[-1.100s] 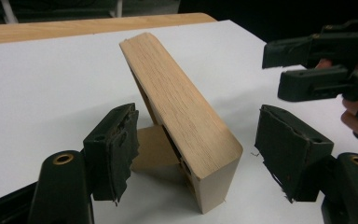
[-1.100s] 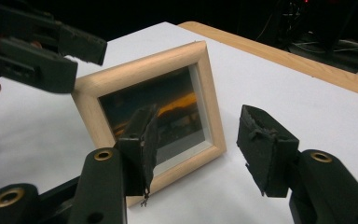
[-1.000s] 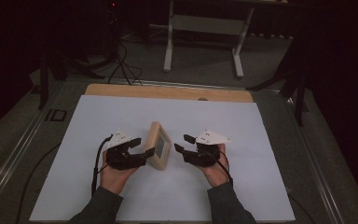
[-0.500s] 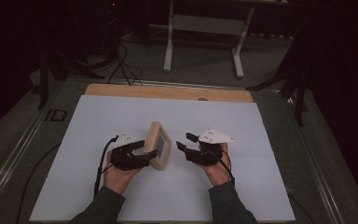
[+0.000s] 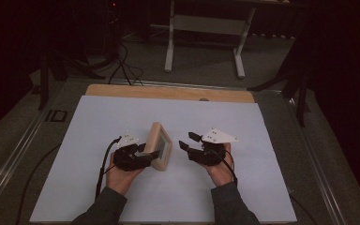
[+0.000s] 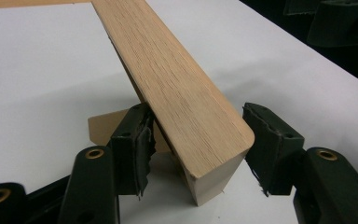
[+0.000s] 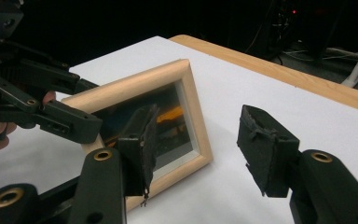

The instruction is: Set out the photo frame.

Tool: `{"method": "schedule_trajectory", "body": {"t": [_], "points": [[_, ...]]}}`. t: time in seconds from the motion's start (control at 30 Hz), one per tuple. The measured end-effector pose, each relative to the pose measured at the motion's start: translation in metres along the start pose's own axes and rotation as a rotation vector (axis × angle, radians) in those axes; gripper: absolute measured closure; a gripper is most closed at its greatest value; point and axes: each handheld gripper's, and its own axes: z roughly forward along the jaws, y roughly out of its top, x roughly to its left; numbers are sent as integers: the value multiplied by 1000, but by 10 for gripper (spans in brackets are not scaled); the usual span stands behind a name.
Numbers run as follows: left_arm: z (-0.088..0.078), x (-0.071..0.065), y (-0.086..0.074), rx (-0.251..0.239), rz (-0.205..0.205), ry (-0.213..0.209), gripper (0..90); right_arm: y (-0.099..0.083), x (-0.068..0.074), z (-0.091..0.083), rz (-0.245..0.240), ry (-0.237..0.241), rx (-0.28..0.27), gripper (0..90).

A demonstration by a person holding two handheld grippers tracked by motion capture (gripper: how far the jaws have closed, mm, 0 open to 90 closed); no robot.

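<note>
A light wooden picture frame [image 5: 161,145] with a glass front stands tilted on the white sheet [image 5: 98,122], propped on its back stand [image 6: 103,128]. My left gripper [image 5: 151,157] straddles the frame's near end [image 6: 186,107]. Its jaws have just been closing on that end. One pad [image 6: 137,140] lies against the back face, and the other pad [image 6: 265,140] stands a sliver off the corner. My right gripper [image 5: 189,141] hovers open to the frame's right. It faces the glass [image 7: 177,126] with nothing between its fingertips [image 7: 196,140].
A wooden board edge [image 5: 168,93] runs along the far side of the sheet. Behind the table stand white stand legs [image 5: 204,23], with cables [image 5: 122,65] on the dark floor. Metal rails flank the table on both sides.
The left gripper's jaws have narrowed around the frame's near end and the hand has edged closer. The frame and the right hand stay where they were.
</note>
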Motion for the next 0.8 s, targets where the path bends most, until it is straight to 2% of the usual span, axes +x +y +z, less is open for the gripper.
{"method": "schedule_trajectory", "body": {"t": [0.8], "points": [[-1, 2, 1, 2, -16, -1, 518, 4, -4, -7, 8, -12, -23, 468]]}}
